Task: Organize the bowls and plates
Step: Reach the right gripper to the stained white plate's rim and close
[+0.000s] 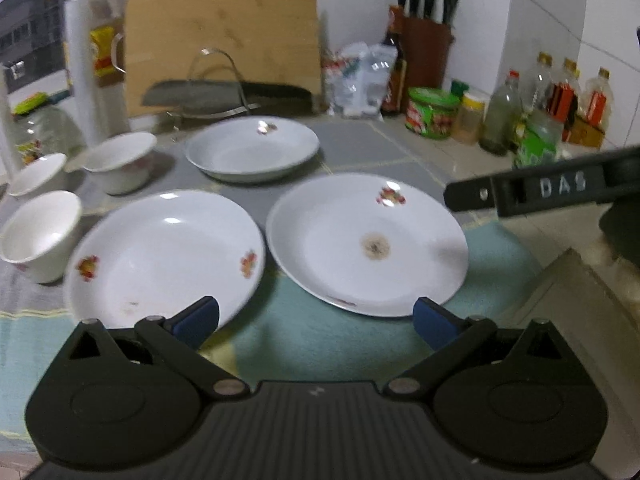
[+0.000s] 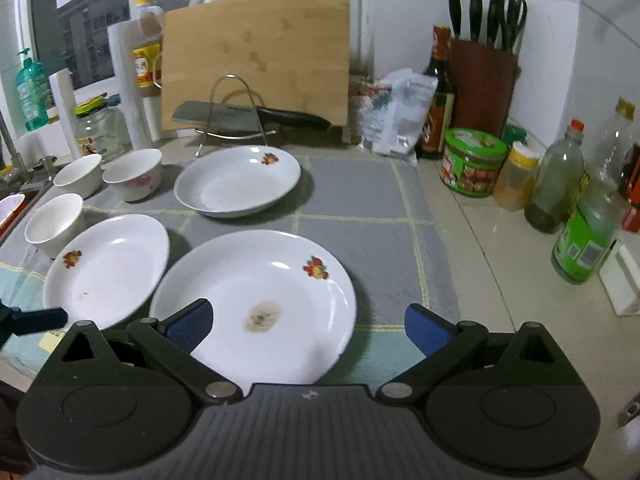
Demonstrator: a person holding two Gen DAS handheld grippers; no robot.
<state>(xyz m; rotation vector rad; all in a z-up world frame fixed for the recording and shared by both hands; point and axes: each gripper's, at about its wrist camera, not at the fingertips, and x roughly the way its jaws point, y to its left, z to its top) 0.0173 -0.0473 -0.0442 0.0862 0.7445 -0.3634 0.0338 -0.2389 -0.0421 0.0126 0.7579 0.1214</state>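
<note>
My left gripper (image 1: 316,320) is hovering with its blue pads spread wide and nothing between them. Just ahead of my left finger the left plate (image 1: 164,256) is lying flat; ahead of my right finger the stained plate (image 1: 368,244) is sitting, a brown spot at its middle. The two rims are nearly touching. Beyond the gap between my fingers the far plate (image 1: 252,148) is resting alone. Off past my left finger three bowls are standing upright: the near bowl (image 1: 40,236), the flowered bowl (image 1: 120,162) and the outer bowl (image 1: 36,174).

My right gripper (image 2: 308,328) is also gaping open, holding nothing, and is hanging over the stained plate (image 2: 256,304), whose near rim is lying between my pads.

Behind the far plate, a wire rack (image 2: 236,108) is carrying a cleaver (image 2: 248,118), and a wooden cutting board (image 2: 256,60) is leaning upright behind it. Out beyond my right finger a green-lidded jar (image 2: 472,160), a dark sauce bottle (image 2: 438,92), a knife block (image 2: 484,84) and a row of oil bottles (image 2: 560,184) are crowding the pale counter (image 2: 500,264). Paper rolls (image 2: 130,88) are standing beyond my left finger.

The dishes are lying on a grey checked mat (image 2: 360,208), with a teal cloth (image 1: 332,332) nearest my fingers. White tiles are covering the wall (image 2: 600,40), and a window (image 2: 88,20) is showing buildings outside.
</note>
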